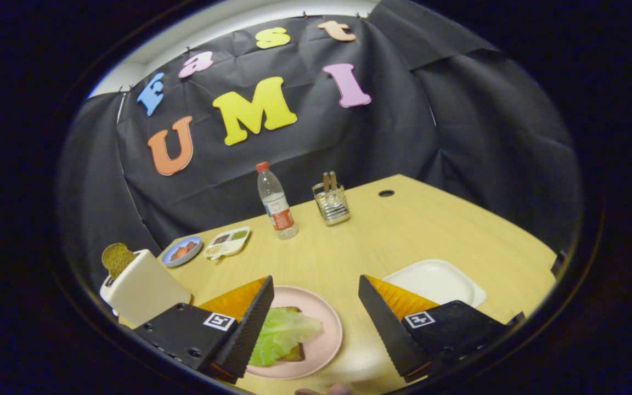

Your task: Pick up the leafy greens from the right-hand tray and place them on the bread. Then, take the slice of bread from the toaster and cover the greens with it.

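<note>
A pale green lettuce leaf (282, 335) lies on a brown slice of bread (293, 354) on the pink plate (324, 323), partly behind my left finger (250, 323). My gripper (315, 285) hovers above the plate, open, with nothing between its fingers. To the left stands the white toaster (143, 288) with a brown slice of bread (117, 258) sticking up out of its slot. Just beyond my right finger (384, 323) sits a white tray (435, 281) that holds nothing.
Further back on the wooden table (404, 230) stand a water bottle (276, 203) and a metal rack (331, 204). A small blue dish (182, 250) and a white divided dish (229, 242) lie behind the toaster. A fingertip (327, 390) shows near me.
</note>
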`<state>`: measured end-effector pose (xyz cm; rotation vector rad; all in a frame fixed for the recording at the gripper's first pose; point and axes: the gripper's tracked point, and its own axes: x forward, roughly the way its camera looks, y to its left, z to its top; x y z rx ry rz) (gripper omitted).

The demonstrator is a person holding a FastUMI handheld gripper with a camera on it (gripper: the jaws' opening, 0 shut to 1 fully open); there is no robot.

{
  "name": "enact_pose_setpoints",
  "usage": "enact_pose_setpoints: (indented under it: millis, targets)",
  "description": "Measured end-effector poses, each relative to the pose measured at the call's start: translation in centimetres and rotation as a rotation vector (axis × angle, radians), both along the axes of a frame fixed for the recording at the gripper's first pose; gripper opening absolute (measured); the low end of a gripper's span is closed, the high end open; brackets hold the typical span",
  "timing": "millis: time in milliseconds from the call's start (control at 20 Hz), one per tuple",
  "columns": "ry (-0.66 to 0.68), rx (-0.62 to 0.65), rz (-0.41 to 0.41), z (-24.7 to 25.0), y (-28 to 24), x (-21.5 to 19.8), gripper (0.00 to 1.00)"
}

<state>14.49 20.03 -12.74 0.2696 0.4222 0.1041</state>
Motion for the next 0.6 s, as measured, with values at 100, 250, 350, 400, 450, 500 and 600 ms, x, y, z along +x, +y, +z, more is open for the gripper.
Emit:
enact_pose_setpoints:
  millis: [100,250,350,400,450,500,600]
  targets:
    - [-0.063,-0.038,-0.011,2.1,1.1,-0.6,0.96]
    - [-0.131,-0.071,0.051,4.8,6.0,-1.8,0.95]
    - [-0.167,-0.076,0.118,6.7,10.4,-3.0,0.96]
    - [-0.186,-0.070,0.154,7.7,12.6,-3.8,0.96]
    - [-0.195,-0.062,0.196,8.3,14.9,-4.8,0.96]
    - [-0.200,-0.048,0.231,9.0,17.1,-5.6,0.96]
    - [-0.210,-0.021,0.286,10.3,21.2,-7.4,0.96]
